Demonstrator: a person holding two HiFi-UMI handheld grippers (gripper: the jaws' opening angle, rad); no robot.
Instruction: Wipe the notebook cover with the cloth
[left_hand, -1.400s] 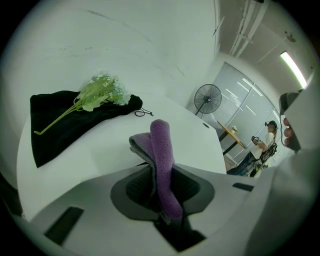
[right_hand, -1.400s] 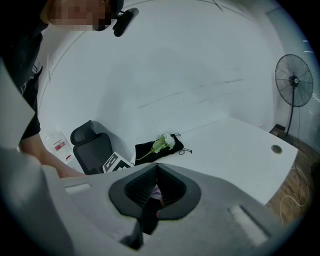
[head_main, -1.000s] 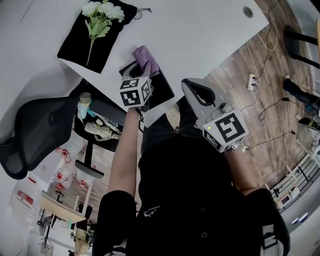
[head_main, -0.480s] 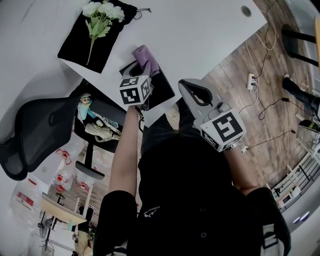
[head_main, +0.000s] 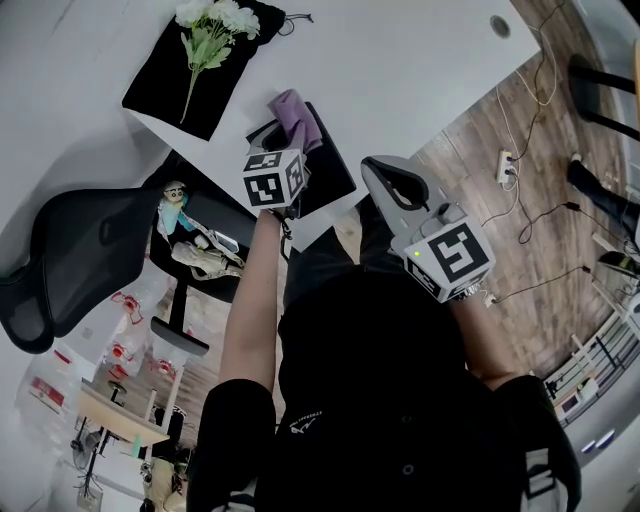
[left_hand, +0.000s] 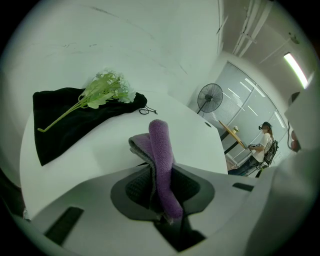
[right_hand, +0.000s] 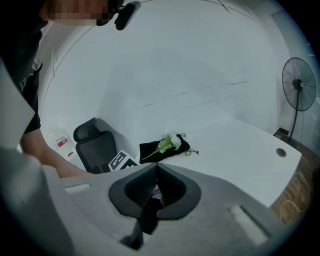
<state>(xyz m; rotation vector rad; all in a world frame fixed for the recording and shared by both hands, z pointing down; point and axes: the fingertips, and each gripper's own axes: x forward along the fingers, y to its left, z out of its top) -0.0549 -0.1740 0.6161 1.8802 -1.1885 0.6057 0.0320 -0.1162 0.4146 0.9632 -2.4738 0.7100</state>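
Observation:
In the head view my left gripper (head_main: 278, 135) hovers at the white table's (head_main: 400, 70) near edge. It is shut on a folded purple cloth (head_main: 292, 112) that sticks up past the jaws. Under and beside it lies a black notebook (head_main: 330, 170) at the table edge. The left gripper view shows the cloth (left_hand: 160, 150) pinched upright between the dark pads, and the notebook is hidden there. My right gripper (head_main: 374, 168) is just right of the notebook, off the table edge. Its jaws (right_hand: 156, 167) meet at the tips, with nothing held that I can see.
A black pouch (head_main: 160, 80) with white flowers (head_main: 215, 18) lies at the table's far left. Below the table edge stands an office chair (head_main: 80, 260), with a doll (head_main: 190, 245) on another seat. Cables and a power strip (head_main: 503, 160) lie on the wood floor. A fan (left_hand: 210, 97) and a person (left_hand: 262, 145) are further back.
The head view has shifted slightly. Both grippers stay in about the same places and the cloth is still held.

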